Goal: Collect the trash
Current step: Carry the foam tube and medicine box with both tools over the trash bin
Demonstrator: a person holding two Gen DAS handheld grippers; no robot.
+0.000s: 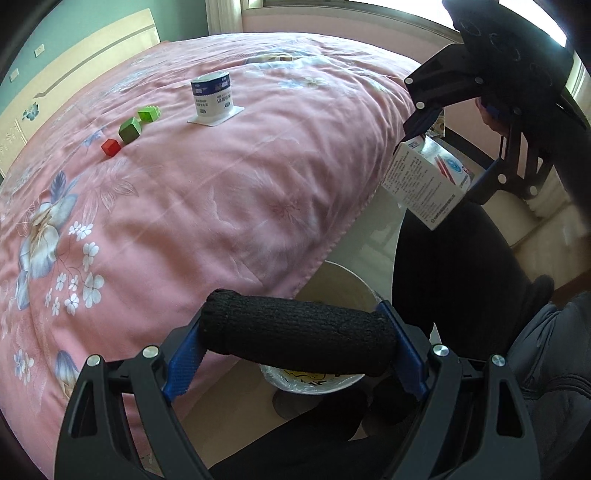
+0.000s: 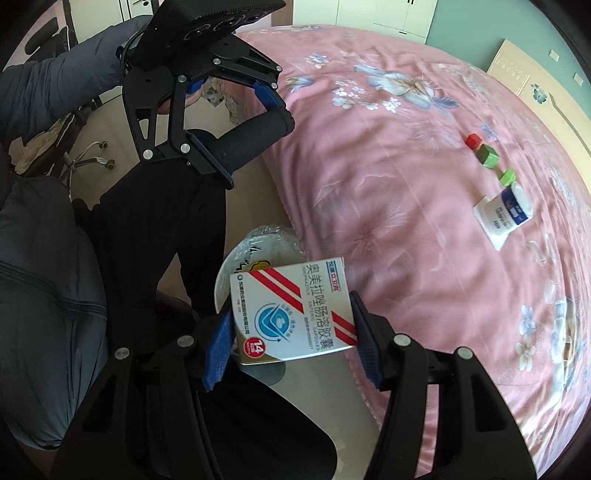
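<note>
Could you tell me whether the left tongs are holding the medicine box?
No, the left tongs are shut on a black foam roll; the medicine box sits in the right tongs.

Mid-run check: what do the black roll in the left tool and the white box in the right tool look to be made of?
The black cylindrical roll in the left tool looks like foam or knitted fabric: matte, finely pebbled, no shine. I can't tell which. The white printed medicine box in the right tool looks like thin coated cardboard: flat panels, crisp folded edges, printed text and a slight sheen.

A pink floral bedspread (image 1: 221,192) covers the bed, beside green walls (image 1: 55,33) and a bright window (image 1: 332,3).
</note>
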